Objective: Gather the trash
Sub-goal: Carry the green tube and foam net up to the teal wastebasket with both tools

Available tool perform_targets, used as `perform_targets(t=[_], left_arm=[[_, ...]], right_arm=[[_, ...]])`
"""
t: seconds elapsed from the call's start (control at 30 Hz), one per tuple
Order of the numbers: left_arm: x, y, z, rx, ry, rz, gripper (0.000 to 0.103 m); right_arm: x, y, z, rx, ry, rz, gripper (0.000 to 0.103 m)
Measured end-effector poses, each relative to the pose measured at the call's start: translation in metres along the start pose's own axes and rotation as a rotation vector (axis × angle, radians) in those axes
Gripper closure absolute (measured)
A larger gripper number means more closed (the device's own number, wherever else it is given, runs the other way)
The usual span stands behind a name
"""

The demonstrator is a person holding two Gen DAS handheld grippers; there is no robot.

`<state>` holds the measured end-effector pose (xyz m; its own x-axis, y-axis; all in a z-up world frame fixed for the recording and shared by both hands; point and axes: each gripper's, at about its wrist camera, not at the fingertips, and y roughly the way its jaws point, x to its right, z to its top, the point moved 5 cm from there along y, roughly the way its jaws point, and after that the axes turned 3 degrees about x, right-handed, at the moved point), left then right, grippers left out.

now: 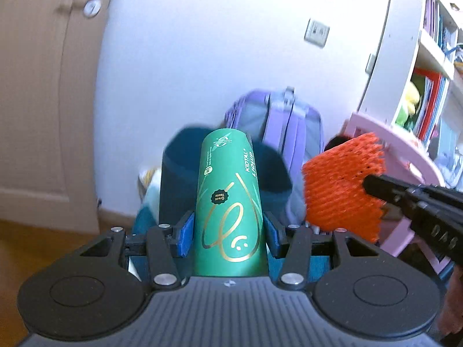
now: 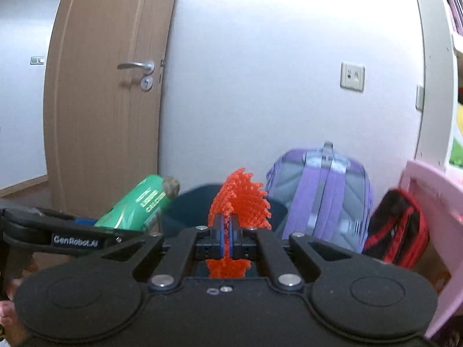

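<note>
The left gripper (image 1: 228,231) has its blue pads (image 1: 185,235) pressed on either side of a green tube (image 1: 228,202), a tall cardboard cylinder with gold lettering, which stands straight out along the fingers; the jaws are partly open, as wide as the tube. The right gripper (image 2: 228,231) is clamped almost completely together on an orange foam net (image 2: 240,199), which fans out above the pads and hangs a little below them; from the left wrist view the net (image 1: 341,185) sits just to the right of the tube, apart from it.

Beyond both held things, low against the white wall (image 2: 260,86), stands a dark blue bin (image 1: 272,173), its open rim partly hidden behind the tube in one view and behind the net in the other. Just right of the bin leans a purple backpack (image 2: 324,190); further right is a red and black bag (image 2: 399,228), tucked beside a pink piece of furniture (image 2: 434,196). A white shelf unit (image 1: 387,57) with books and a yellow-green soft toy (image 1: 411,104) rises at the right edge. A wooden door (image 2: 101,115) with a metal handle (image 2: 136,66) stands to the left of the bin, over a wooden floor (image 1: 43,245); a wall socket (image 2: 352,75) is mounted above the backpack. Something pale lies low at the bin's left side, too blurred to name.
</note>
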<state>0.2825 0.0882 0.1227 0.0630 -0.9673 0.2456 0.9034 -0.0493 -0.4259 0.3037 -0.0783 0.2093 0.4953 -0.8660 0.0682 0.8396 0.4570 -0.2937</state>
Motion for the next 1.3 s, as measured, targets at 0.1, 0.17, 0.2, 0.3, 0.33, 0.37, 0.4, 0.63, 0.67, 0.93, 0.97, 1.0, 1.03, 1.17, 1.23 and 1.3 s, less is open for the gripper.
perform_targets(t=[0.1,0.17,0.2,0.3,0.33,0.37,0.4,0.63,0.67,0.93,0.97,1.0,1.03,1.17,1.23,1.3], left_arm=[[0.004,0.023,0.028,0.000,0.016,0.002,0.054],[0.005,0.042,0.044,-0.008,0.025,0.005,0.054],[0.004,0.055,0.051,-0.017,0.023,0.004,0.054],[0.000,0.089,0.064,-0.063,-0.003,0.009,0.054],[-0.001,0.101,0.066,-0.073,-0.006,0.016,0.054],[-0.003,0.113,0.069,-0.084,-0.008,0.021,0.054],[-0.004,0.126,0.071,-0.100,-0.008,0.025,0.054],[-0.013,0.191,0.074,-0.163,0.007,0.072,0.054],[-0.014,0.199,0.074,-0.179,0.008,0.074,0.054],[-0.019,0.240,0.060,-0.300,0.043,0.085,0.053],[-0.020,0.241,0.057,-0.311,0.042,0.078,0.053],[-0.021,0.241,0.055,-0.318,0.042,0.079,0.054],[-0.021,0.242,0.054,-0.318,0.047,0.081,0.054],[-0.018,0.241,0.055,-0.316,0.058,0.078,0.049],[-0.015,0.236,0.056,-0.306,0.062,0.073,0.043],[-0.012,0.231,0.058,-0.294,0.064,0.085,0.039]], right_arm=[[0.001,0.022,0.015,0.005,0.001,-0.008,0.101],[0.004,0.043,0.018,-0.003,-0.003,-0.018,0.101],[0.004,0.052,0.019,-0.011,-0.006,-0.024,0.101],[0.008,0.082,0.018,-0.042,-0.006,-0.030,0.101],[0.009,0.094,0.018,-0.054,-0.006,-0.029,0.101],[0.010,0.103,0.015,-0.068,-0.004,-0.026,0.101],[0.011,0.113,0.012,-0.086,-0.003,-0.025,0.101],[0.017,0.174,-0.011,-0.211,0.010,-0.016,0.101],[0.017,0.180,-0.016,-0.232,0.015,-0.013,0.101],[0.011,0.205,-0.039,-0.345,-0.019,0.021,0.095],[0.011,0.207,-0.039,-0.354,-0.025,0.025,0.094],[0.010,0.208,-0.040,-0.364,-0.033,0.026,0.094],[0.009,0.207,-0.042,-0.369,-0.039,0.028,0.091],[0.013,0.205,-0.043,-0.377,-0.034,0.020,0.086],[0.016,0.202,-0.041,-0.376,-0.020,0.017,0.084],[0.019,0.196,-0.038,-0.371,-0.003,0.016,0.082]])
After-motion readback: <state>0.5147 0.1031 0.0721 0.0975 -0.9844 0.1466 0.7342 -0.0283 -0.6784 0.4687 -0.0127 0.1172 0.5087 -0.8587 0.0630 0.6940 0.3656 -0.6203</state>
